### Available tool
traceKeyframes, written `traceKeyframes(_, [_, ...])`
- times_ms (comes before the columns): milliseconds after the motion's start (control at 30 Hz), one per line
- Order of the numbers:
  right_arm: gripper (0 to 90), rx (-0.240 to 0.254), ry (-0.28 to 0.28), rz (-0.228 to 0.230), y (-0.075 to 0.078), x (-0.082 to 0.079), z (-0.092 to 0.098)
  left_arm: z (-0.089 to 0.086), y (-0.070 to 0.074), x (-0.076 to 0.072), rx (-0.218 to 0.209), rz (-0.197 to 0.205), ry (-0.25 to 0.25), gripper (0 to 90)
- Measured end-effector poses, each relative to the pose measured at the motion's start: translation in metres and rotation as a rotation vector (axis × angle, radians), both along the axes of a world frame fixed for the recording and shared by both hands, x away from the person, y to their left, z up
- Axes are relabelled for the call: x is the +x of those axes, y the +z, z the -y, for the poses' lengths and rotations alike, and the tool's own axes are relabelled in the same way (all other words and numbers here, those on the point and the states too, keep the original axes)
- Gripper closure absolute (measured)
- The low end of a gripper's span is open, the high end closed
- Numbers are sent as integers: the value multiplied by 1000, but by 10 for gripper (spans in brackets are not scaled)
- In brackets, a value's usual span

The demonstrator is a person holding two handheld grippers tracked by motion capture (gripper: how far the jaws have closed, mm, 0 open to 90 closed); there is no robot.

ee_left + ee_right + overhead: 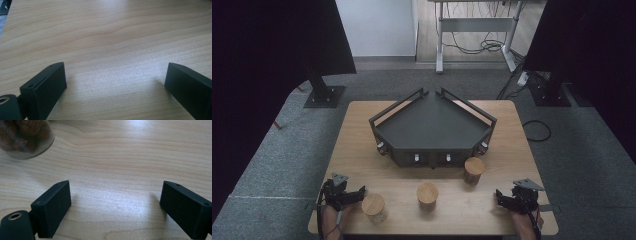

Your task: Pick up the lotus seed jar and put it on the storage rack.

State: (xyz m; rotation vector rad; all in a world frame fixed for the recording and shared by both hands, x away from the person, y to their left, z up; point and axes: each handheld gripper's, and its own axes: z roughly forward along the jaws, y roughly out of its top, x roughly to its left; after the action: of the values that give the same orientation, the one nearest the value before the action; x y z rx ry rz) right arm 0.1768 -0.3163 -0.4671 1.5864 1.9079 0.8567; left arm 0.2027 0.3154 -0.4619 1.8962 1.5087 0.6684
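Right gripper view: jar [23, 138] cropped.

We see a dark tray [432, 125] standing mid-tabletop [357, 150]. Three wood-lidded jars sit nearer us than the tray: one [473, 170] just off its front right corner, one [427, 195] farther out from its front, one [374, 207] off to its front left. Our left gripper [343, 195] rests beside that last jar; our right gripper [516, 196] lies well apart, beyond the tray's right side.
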Motion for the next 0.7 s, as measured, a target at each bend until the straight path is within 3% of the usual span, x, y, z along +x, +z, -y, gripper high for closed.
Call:
traceKeyframes(100, [80, -1, -2, -2, 0, 2, -1, -3, 0, -2, -8, 6, -13, 67])
traceKeyframes(133, [79, 0, -3, -3, 0, 2, -1, -7, -1, -5, -35, 14, -12, 73])
traceKeyframes(300, [78, 0, -3, -3, 0, 3, -1, -16, -3, -12, -77, 36, -4, 70])
traceKeyframes(467, [77, 0, -2, -3, 0, 3, -1, -21, -3, -20, -88, 74, -2, 70])
traceKeyframes(700, [74, 0, 0, -4, 0, 3, -1, -23, -3, -25, -93, 95, -12, 66])
